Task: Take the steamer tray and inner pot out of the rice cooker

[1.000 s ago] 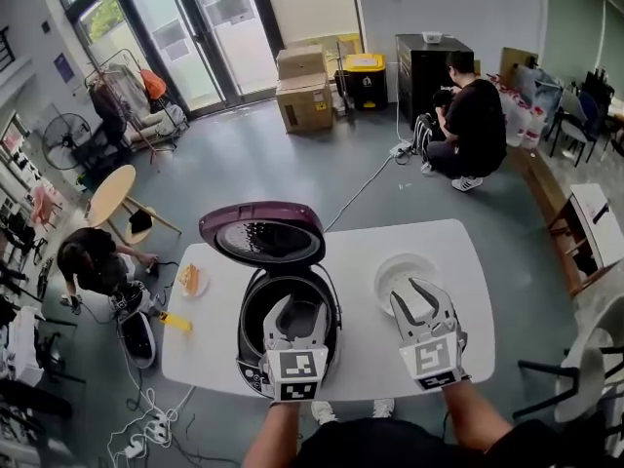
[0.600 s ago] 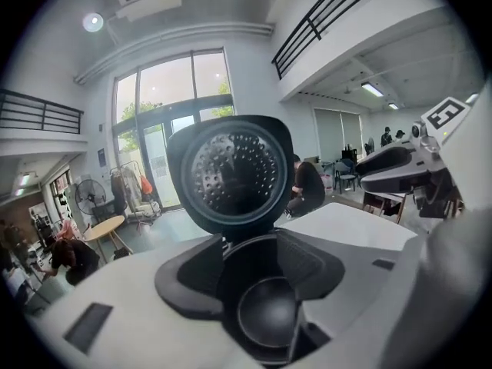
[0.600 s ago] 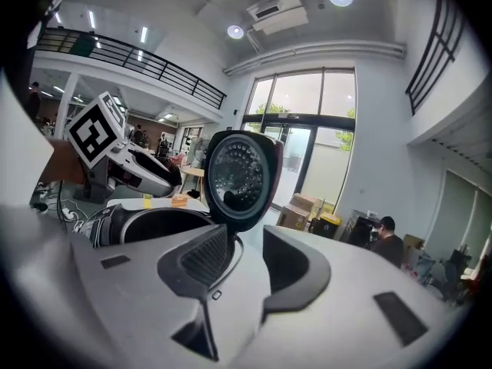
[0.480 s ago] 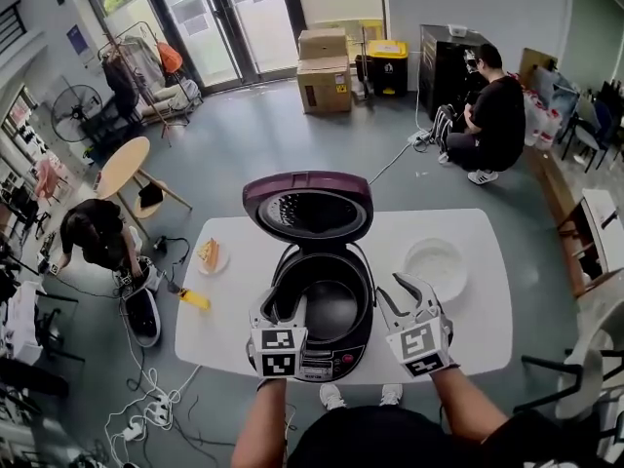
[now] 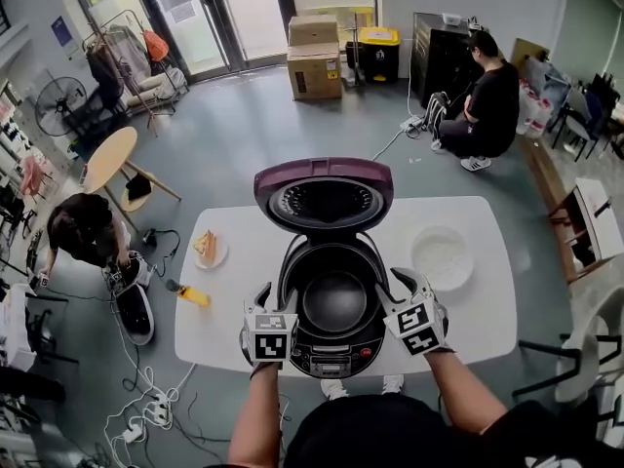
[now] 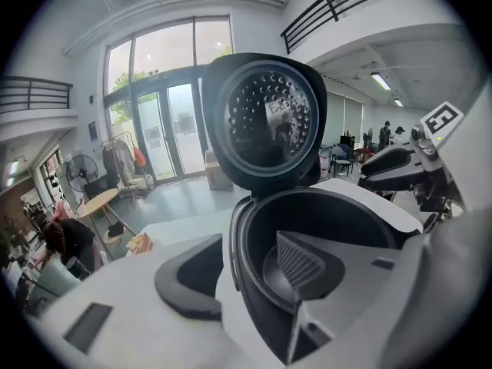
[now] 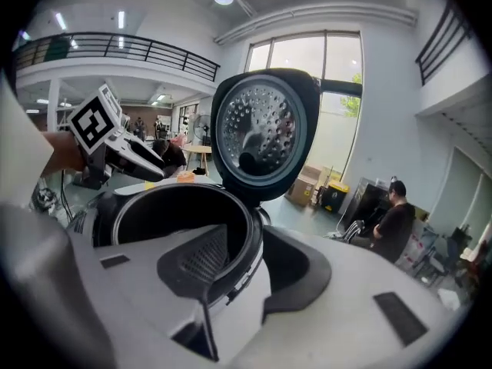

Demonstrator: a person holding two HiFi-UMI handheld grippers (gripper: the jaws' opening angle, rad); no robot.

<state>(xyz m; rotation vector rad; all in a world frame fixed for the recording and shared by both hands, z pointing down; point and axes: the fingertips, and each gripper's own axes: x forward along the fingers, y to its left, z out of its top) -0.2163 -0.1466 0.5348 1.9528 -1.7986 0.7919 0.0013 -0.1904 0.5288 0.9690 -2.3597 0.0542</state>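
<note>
Rim of inner pot (image 5: 334, 302) between parted jaws | left hand-held gripper (image 6: 242, 271); right hand-held gripper (image 7: 246, 267) | contact unclear

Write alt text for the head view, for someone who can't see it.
Seen from above, an open rice cooker stands on a white table, its lid up and a dark pot inside. The left gripper and right gripper flank its rim, jaws apart. A white dish lies to its right.

No words or numbers can be read. The small label on the brown cardboard box (image 5: 314, 71), far behind the black round rice cooker (image 5: 331, 357), is too tiny.
</note>
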